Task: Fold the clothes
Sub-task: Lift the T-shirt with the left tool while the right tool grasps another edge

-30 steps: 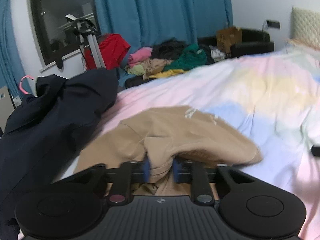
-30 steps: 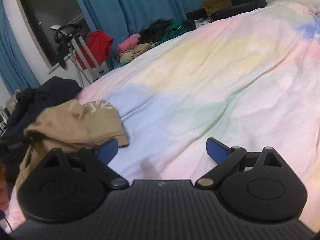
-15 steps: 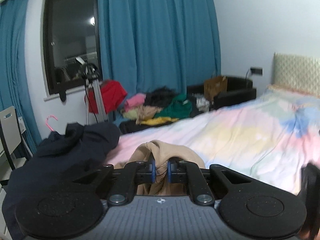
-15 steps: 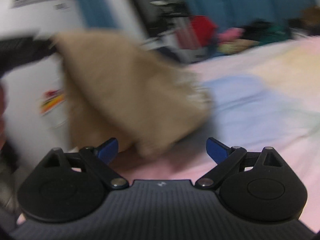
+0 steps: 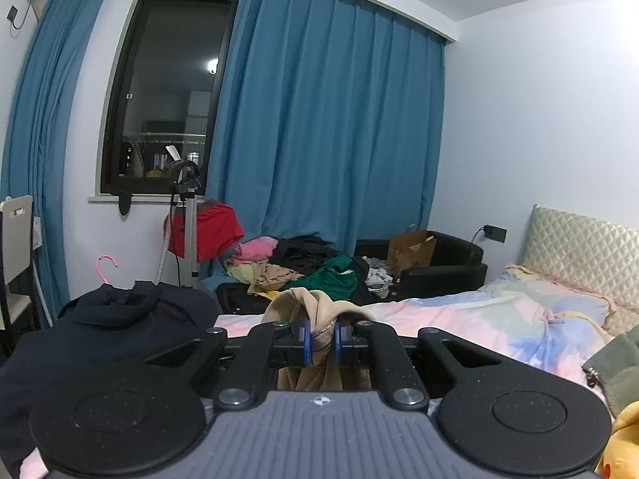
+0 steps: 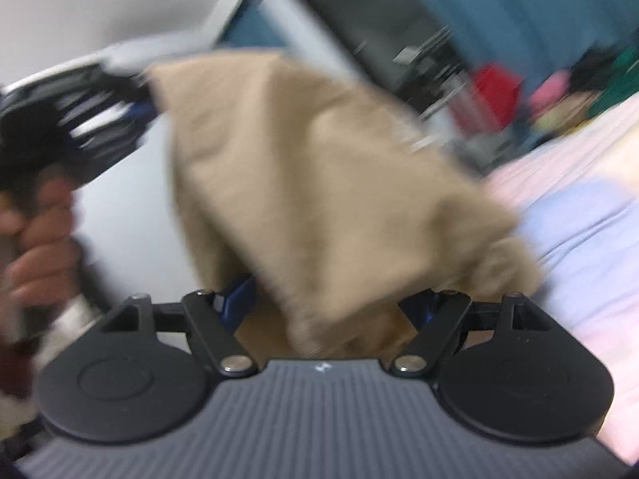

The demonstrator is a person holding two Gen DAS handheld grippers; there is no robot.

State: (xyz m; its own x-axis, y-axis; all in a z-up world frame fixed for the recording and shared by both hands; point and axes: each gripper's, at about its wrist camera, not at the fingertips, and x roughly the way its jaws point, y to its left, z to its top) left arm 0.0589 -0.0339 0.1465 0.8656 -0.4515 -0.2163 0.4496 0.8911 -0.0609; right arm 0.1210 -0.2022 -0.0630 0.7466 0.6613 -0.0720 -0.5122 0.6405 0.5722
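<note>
My left gripper (image 5: 320, 339) is shut on a bunched edge of a tan garment (image 5: 315, 311) and holds it up in the air, so most of it hangs hidden below the gripper. In the blurred right wrist view the tan garment (image 6: 319, 175) hangs from the left gripper (image 6: 147, 107) at upper left. My right gripper (image 6: 331, 303) is open, its blue pads wide apart, with the garment's lower part hanging between them.
A dark navy garment (image 5: 112, 331) lies on the bed's left edge. The pastel bedsheet (image 5: 499, 319) stretches right to a quilted headboard (image 5: 579, 243). A heap of clothes (image 5: 303, 267), a black sofa (image 5: 439, 263) and a stand with a red cloth (image 5: 199, 231) are behind.
My left gripper has lifted the tan garment off the bed and raised it high. The right gripper has swung left and come up under the hanging garment, still open.
</note>
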